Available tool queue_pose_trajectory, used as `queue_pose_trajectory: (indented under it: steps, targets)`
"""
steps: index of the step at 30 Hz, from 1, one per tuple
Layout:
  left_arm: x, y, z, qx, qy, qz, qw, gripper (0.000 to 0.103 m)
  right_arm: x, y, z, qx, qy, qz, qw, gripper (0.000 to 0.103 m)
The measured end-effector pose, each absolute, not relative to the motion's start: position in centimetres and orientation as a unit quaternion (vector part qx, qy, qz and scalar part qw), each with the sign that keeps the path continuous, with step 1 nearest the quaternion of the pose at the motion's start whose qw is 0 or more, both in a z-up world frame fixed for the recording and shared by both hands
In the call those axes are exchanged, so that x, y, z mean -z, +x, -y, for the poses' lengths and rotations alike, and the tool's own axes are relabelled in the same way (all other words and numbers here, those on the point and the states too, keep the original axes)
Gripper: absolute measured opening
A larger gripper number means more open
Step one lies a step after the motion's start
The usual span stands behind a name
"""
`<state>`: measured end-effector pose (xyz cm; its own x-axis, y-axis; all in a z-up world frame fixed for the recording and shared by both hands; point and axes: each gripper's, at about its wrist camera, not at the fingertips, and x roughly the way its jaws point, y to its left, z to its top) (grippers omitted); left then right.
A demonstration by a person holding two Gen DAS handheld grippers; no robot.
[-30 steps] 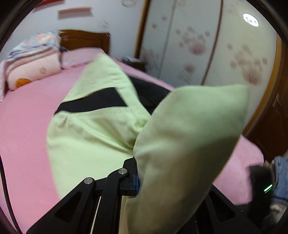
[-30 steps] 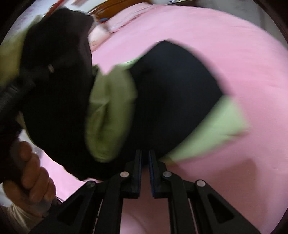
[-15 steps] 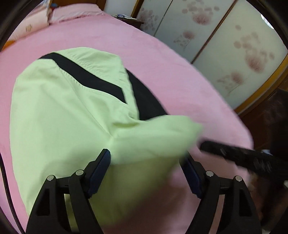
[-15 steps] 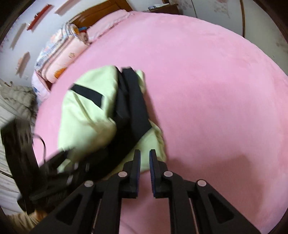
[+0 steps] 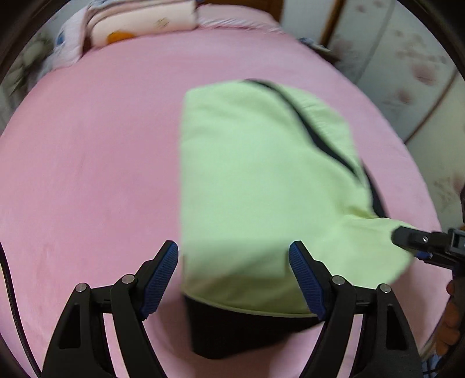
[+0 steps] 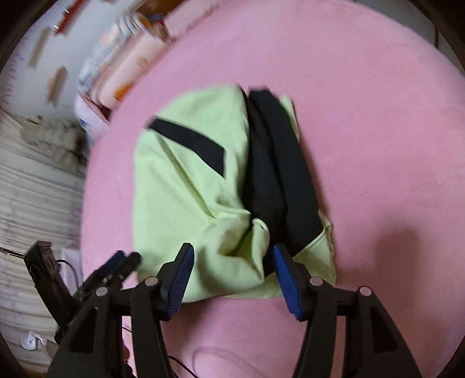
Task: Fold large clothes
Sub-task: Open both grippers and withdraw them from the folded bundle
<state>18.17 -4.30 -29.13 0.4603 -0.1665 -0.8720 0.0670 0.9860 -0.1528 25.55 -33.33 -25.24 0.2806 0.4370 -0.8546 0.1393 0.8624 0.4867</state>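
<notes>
A light green garment (image 5: 255,180) with black panels lies folded on the pink bed (image 5: 87,160). My left gripper (image 5: 234,258) hangs open just above its near edge, and the blue pads touch no cloth. In the right wrist view the same garment (image 6: 191,189) shows a black stripe and a black sleeve. My right gripper (image 6: 232,261) is over its near hem with the jaws opening, and the cloth lies under the gap, not pinched. The right gripper (image 5: 418,244) shows at the left wrist view's right edge. The left gripper (image 6: 122,261) shows at the lower left of the right wrist view.
Folded bedding and pillows (image 5: 139,20) are stacked at the head of the bed. Flowered wardrobe doors (image 5: 412,64) stand beyond the bed's far side. A striped floor (image 6: 35,197) with cables lies off the bed's edge. A person's hand (image 5: 450,319) holds the right gripper.
Both grippers held the garment up a second ago. They have let go of it, their jaws have spread, and the garment now lies folded flat on the bed.
</notes>
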Motion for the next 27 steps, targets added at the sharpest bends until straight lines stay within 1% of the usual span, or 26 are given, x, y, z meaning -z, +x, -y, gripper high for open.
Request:
queue_pose_trajectory:
  steps: [1,2,3,4,6,8,10,12,15,18,23,24,26,27]
  targets:
    - [29.7,18.4,3.8,0.061,-0.054,-0.521,0.85,0.077,25.8,25.8,33.2,-0.096,0.239,-0.598,0.759,0.052]
    - [30.1,18.5,3.5,0.065,-0.068,-0.526,0.845,0.078,26.2,25.9,33.0,-0.098,0.233,-0.596,0.762,0.043]
    - [30.3,18.6,3.2,0.067,-0.083,-0.527,0.843,0.079,26.1,25.8,32.7,-0.103,0.218,-0.593,0.768,0.026]
    - [30.3,18.6,3.2,0.068,-0.09,-0.526,0.843,0.079,25.8,25.6,32.5,-0.104,0.199,-0.587,0.778,0.013]
    - [30.4,18.6,3.6,0.075,-0.095,-0.522,0.844,0.079,24.2,24.7,32.1,-0.107,0.158,-0.556,0.809,0.011]
    - [30.4,18.4,4.4,0.086,-0.089,-0.514,0.849,0.079,22.6,23.3,32.4,-0.104,0.141,-0.522,0.835,0.01]
    - [31.7,17.6,4.8,0.093,-0.08,-0.513,0.849,0.079,22.2,21.9,32.7,-0.088,0.128,-0.503,0.85,0.009]
    - [32.4,17.5,5.5,0.09,-0.064,-0.515,0.85,0.079,24.1,21.3,33.1,-0.06,0.112,-0.519,0.845,0.008]
    - [33.1,17.1,6.5,0.089,-0.03,-0.506,0.858,0.079,28.5,21.1,34.5,-0.02,0.114,-0.55,0.827,0.006]
    - [33.4,16.6,7.5,0.082,0.01,-0.501,0.862,0.08,30.1,21.4,34.7,-0.01,0.104,-0.55,0.828,0.005]
    - [33.2,16.6,7.0,0.082,-0.013,-0.51,0.856,0.082,29.0,21.8,33.5,-0.006,0.065,-0.555,0.829,0.006]
    - [32.9,17.8,7.1,0.082,-0.018,-0.515,0.853,0.082,28.4,21.8,33.3,-0.005,0.065,-0.557,0.828,0.008]
    - [32.2,17.8,6.8,0.082,-0.026,-0.523,0.848,0.082,26.7,22.0,33.3,-0.007,0.077,-0.556,0.828,0.011]
    - [31.7,17.7,6.6,0.082,-0.027,-0.526,0.846,0.083,25.7,22.0,33.3,-0.009,0.082,-0.552,0.83,0.015]
